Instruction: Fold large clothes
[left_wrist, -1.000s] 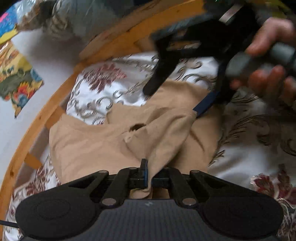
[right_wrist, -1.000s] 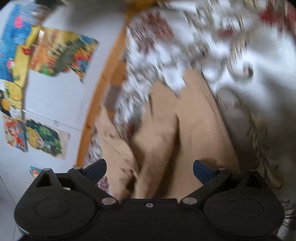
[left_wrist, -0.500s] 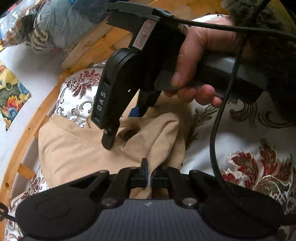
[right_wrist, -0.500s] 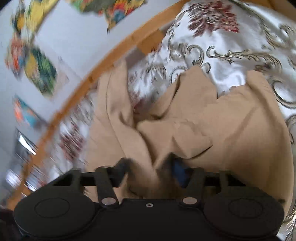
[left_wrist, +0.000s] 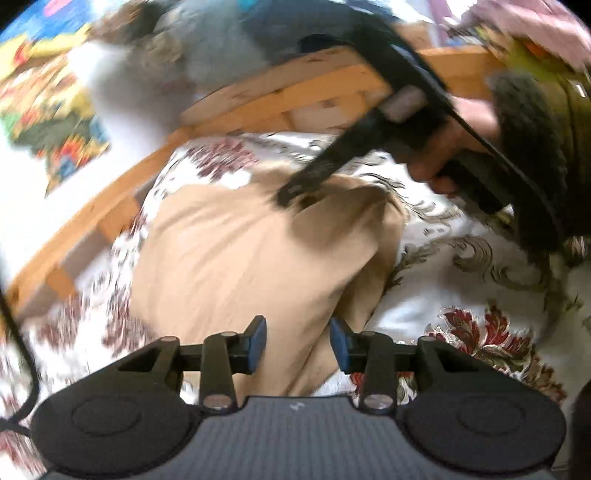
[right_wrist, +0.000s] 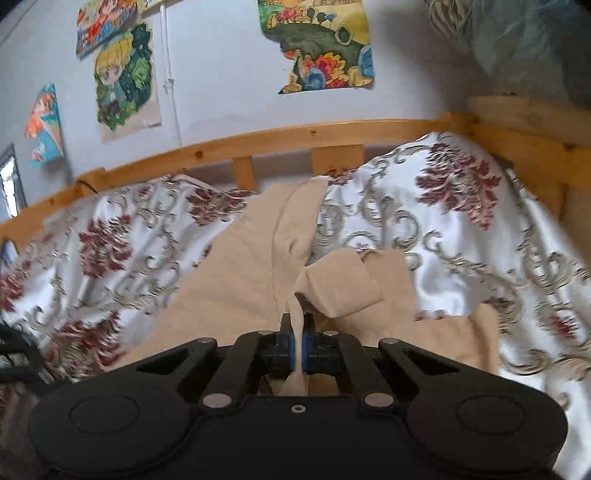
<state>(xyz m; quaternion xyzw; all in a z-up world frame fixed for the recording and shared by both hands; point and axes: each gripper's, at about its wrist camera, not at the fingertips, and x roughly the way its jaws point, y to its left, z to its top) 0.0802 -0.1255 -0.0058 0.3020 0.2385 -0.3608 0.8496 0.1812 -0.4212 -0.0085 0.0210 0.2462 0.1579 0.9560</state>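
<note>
The beige garment (left_wrist: 236, 251) is lying on the patterned bedspread (left_wrist: 461, 295), near the wooden bed rail (right_wrist: 258, 144) that runs along the wall. The cloth is partly bunched, with one flap turned over on itself near the middle and a narrower length running away toward the rail.

The right gripper (right_wrist: 297, 347) is pinching a fold of that cloth: its blue pads are pressed together with a thin ridge of beige fabric standing up between them, and the fabric is rising from the bed to meet the grip. In the left wrist view the same tool is appearing blurred, its dark tip down on the garment's far end, with the person's hand (left_wrist: 450, 147) wrapped around the handle and a furry cuff (left_wrist: 524, 155) at the wrist.

The left gripper (left_wrist: 297, 341) is opening. Its blue pads are standing apart over the near edge of the garment, with beige cloth showing in the gap behind them; neither pad appears to be pressing on it, so nothing is being held on that side.

Coloured cartoon posters (right_wrist: 321, 44) are hanging on the pale wall above the rail. A heap of grey and blue bedding (left_wrist: 221, 48) is sitting beyond the bed's end board, though blur is hiding its detail.
</note>
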